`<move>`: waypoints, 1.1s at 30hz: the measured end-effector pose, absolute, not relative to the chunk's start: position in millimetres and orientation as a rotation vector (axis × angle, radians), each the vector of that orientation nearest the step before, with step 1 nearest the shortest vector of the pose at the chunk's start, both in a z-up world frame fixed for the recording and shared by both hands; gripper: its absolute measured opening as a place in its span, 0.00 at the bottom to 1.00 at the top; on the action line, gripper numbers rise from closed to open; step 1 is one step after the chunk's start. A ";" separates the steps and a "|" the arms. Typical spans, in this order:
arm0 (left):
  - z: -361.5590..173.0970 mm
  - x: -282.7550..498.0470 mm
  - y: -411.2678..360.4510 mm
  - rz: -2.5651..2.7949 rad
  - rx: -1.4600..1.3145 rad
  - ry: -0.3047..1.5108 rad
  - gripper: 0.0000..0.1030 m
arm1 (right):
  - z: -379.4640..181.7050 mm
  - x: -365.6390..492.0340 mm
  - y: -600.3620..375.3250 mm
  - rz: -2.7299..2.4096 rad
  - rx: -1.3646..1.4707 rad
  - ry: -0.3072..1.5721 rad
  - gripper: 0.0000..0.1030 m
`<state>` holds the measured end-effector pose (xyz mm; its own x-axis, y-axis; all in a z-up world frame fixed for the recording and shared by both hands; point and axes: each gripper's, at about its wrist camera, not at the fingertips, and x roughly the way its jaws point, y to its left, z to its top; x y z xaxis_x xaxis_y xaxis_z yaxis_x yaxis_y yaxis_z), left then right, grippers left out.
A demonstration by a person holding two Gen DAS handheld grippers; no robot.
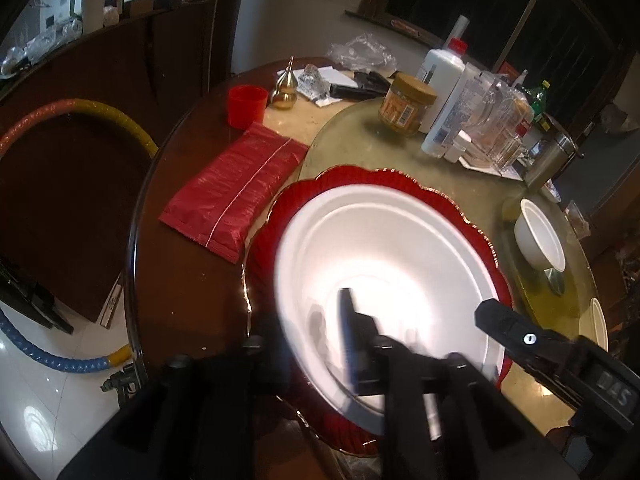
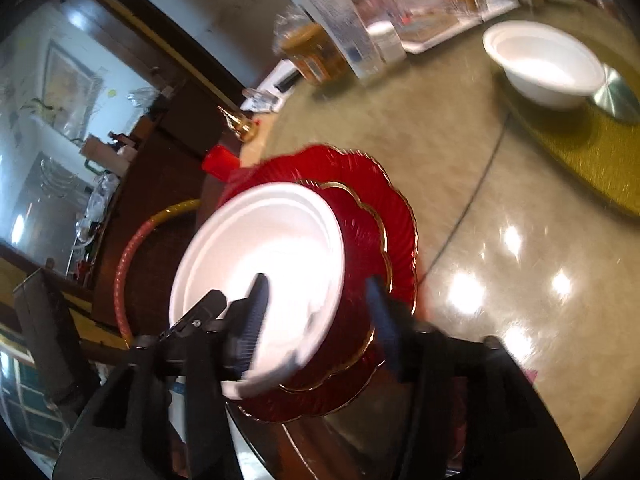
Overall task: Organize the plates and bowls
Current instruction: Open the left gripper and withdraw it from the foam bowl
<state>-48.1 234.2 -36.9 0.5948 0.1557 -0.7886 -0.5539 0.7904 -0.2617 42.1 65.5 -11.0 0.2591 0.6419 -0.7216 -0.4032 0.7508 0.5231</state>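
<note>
A smooth white plate [image 1: 384, 256] lies on stacked red plates [image 2: 360, 208] with ribbed, scalloped, gold-edged rims, near the desk [image 2: 500, 280] edge. Both the left gripper [image 1: 316, 344] and right gripper [image 2: 320, 312] are released, straddling the white plate's rim. A small white bowl [image 2: 544, 68] sits apart on a round golden mat [image 2: 580, 152].

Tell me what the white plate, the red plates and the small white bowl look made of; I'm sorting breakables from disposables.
White plate: matte, thick-rimmed, molded rings; looks like foam or paper pulp, likely disposable.
Red plates: glossy, ribbed, scalloped with a gold edge; glass or hard plastic, the look leaves it open.
Bowl: matte white, soft rolled rim; probably the same disposable stuff.
</note>
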 end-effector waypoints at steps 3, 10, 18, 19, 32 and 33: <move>-25.0 -53.8 228.6 0.456 -0.503 0.783 0.69 | 1.0 38.9 53.9 0.732 0.251 1.032 0.77; 2.2 -66.2 214.5 0.505 -0.454 0.648 0.75 | 21.7 45.1 -5.2 0.634 0.324 0.846 0.77; 28.4 -63.3 139.6 0.365 -0.310 0.413 0.77 | 43.1 51.3 -98.6 0.290 0.367 0.489 0.77; 29.0 -57.2 125.4 0.332 -0.280 0.399 0.79 | 45.9 50.5 -106.8 0.262 0.362 0.449 0.77; 11.2 40.9 8.0 -0.037 -0.055 0.395 1.00 | 42.0 61.4 -160.7 0.103 0.233 0.309 0.79; 11.4 43.6 4.3 -0.044 -0.043 0.407 1.00 | 42.7 59.5 -159.9 0.103 0.230 0.309 0.79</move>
<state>43.6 4.3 11.4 0.9175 -0.0511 -0.3945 0.0337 0.9981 -0.0509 59.5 -159.9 42.7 0.9478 0.1348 -0.2889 -0.0649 0.9688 0.2391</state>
